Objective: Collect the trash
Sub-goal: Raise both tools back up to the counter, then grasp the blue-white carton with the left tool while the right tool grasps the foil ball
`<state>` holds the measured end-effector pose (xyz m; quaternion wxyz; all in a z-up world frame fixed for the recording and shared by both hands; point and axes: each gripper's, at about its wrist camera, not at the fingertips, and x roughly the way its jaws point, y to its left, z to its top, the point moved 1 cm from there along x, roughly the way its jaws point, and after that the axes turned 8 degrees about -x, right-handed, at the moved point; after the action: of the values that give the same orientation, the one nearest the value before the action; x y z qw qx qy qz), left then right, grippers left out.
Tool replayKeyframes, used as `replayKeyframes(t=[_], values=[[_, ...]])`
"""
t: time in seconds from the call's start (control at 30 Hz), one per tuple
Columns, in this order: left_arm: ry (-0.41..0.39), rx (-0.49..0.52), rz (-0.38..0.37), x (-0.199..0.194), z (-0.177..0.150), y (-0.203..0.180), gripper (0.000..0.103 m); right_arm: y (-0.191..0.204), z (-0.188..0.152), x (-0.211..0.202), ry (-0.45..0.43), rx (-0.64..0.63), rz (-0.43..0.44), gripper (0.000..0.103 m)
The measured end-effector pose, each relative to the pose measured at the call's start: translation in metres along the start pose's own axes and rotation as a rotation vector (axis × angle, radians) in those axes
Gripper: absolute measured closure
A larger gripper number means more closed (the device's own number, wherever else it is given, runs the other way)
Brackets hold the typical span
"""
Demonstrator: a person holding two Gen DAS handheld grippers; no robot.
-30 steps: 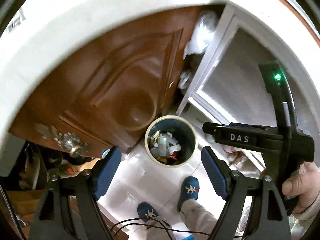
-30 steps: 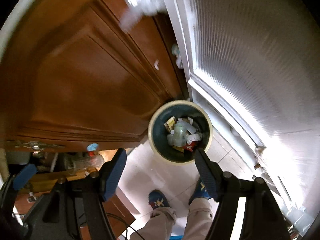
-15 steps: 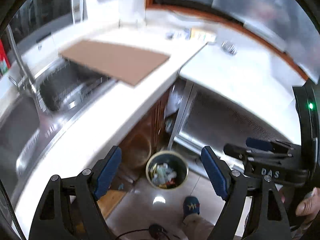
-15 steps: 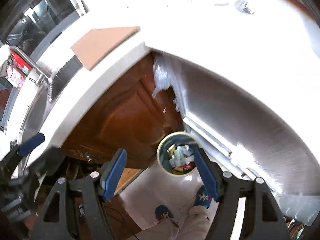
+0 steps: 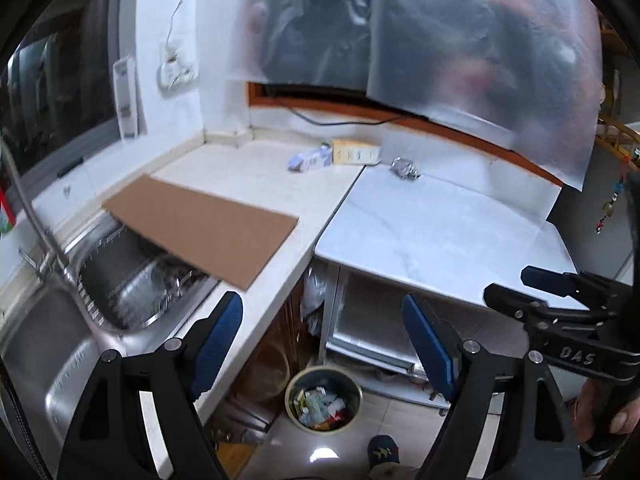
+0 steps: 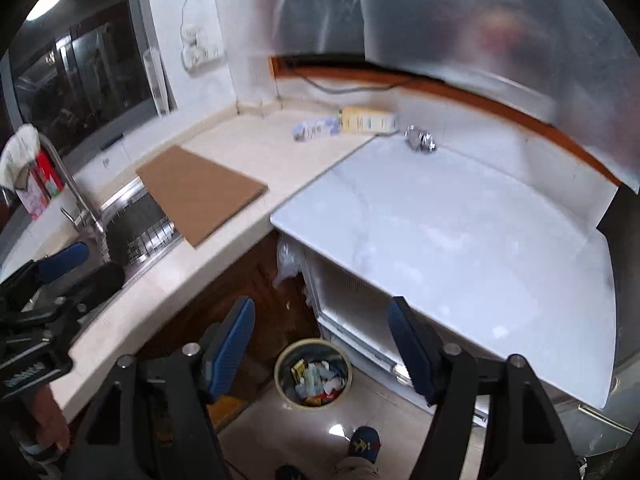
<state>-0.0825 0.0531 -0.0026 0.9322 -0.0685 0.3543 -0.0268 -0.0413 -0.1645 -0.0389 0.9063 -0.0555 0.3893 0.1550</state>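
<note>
A round trash bin (image 5: 323, 399) full of wrappers stands on the tiled floor; it also shows in the right wrist view (image 6: 313, 373). At the back of the counter lie a yellow carton (image 5: 356, 155), a bluish-white wrapper (image 5: 309, 160) and a crumpled foil piece (image 5: 405, 168). They also show in the right wrist view: carton (image 6: 367, 120), wrapper (image 6: 316, 128), foil (image 6: 420, 139). My left gripper (image 5: 322, 350) is open and empty, high above the bin. My right gripper (image 6: 321, 350) is open and empty too.
A brown cardboard sheet (image 5: 200, 226) lies on the counter over the steel sink (image 5: 80, 312). A tap (image 6: 76, 196) stands by the sink. A white tabletop (image 6: 460, 232) adjoins the counter. The person's blue shoes (image 6: 363, 443) stand near the bin.
Both grippers have risen from low beside the cabinet door to above counter height. The view now takes in the counter, sink and back wall. Both stay open.
</note>
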Motion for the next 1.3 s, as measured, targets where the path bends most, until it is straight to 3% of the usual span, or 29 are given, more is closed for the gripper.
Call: replayKeyframes(t=[0.23,0.4,0.6,0.83,1.0,1.3], values=[[-0.042,0.037,0.016,0.014,0.039,-0.014,0.022,-0.024,0.028,-0.004,-0.035,0.0,-0.025,0.041],[-0.044,0.072,0.07,0.055,0.083,-0.018,0.022,-0.058,0.059,0.035,-0.024,0.015,-0.023,0.041],[0.017,0.105,0.111,0.141,0.154,-0.021,0.022,-0.105,0.112,0.102,-0.014,0.039,-0.016,0.041],[0.132,0.209,0.111,0.284,0.228,-0.032,0.022,-0.165,0.17,0.193,0.021,0.039,-0.089,0.041],[0.171,0.297,0.11,0.362,0.244,-0.044,0.022,-0.192,0.191,0.253,0.056,0.021,-0.142,0.041],[0.263,0.304,0.134,0.466,0.255,-0.031,0.022,-0.199,0.213,0.323,0.087,-0.074,-0.223,0.041]])
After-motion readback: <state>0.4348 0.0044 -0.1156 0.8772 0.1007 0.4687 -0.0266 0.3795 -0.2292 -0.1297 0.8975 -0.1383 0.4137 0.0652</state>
